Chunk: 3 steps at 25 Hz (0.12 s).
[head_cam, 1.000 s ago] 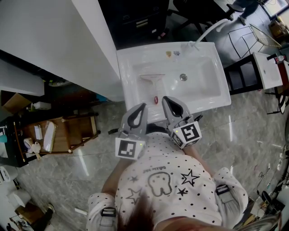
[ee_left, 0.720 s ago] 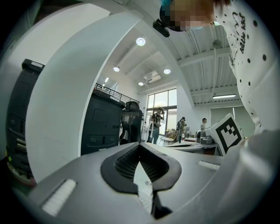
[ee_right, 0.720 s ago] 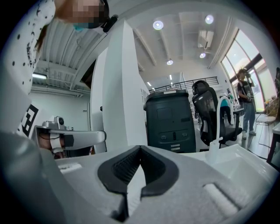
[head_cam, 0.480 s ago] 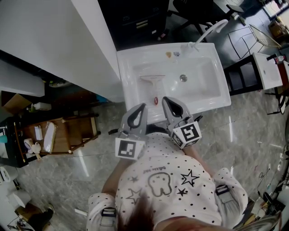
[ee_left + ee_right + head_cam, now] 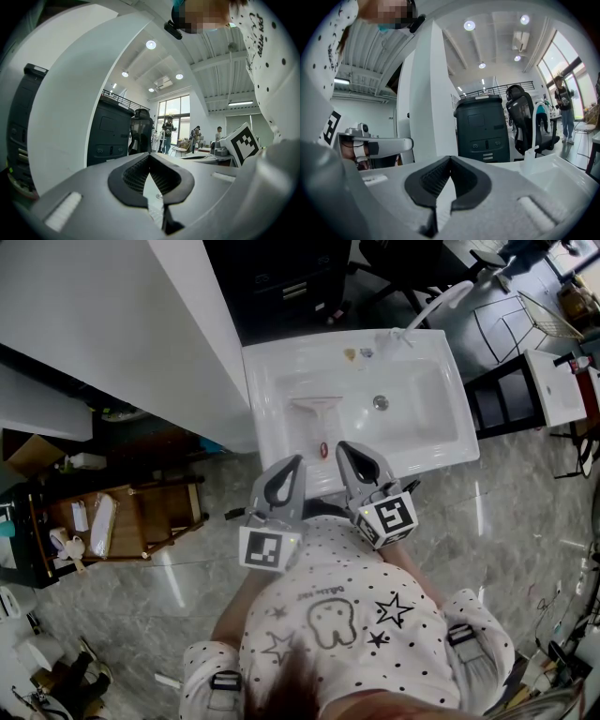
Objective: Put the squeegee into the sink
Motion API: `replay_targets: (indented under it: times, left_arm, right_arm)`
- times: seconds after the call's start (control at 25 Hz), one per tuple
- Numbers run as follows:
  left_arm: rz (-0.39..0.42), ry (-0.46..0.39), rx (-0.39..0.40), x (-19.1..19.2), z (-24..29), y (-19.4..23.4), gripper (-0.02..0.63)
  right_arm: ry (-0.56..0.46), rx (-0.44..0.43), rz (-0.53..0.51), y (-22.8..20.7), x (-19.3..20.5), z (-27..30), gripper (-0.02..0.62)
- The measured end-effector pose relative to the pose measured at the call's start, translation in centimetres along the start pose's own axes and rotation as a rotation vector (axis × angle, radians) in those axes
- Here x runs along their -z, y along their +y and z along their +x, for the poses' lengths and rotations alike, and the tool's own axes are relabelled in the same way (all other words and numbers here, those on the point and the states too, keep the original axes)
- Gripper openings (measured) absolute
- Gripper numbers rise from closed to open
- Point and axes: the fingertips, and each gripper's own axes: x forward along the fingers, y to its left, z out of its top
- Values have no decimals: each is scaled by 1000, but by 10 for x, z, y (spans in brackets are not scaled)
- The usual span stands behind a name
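With the left gripper and right gripper both shut on nothing, the squeegee lay in the sink just beyond their fingertips, probably light, stiff and slippery, best gripped across its slim handle.

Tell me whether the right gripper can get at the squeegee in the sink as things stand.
Probably yes. The squeegee lies uncovered in the sink, and the right gripper is at the near rim with nothing between them. Its fingers are shut and would need opening first.
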Motion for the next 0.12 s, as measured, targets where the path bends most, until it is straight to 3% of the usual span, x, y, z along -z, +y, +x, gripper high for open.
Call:
replay_targets:
  times: [0.12]
  left_arm:
    - [5,-6,3,0,2,0,-6]
  right_arm:
    - [6,0,5,-2,3,1,-5]
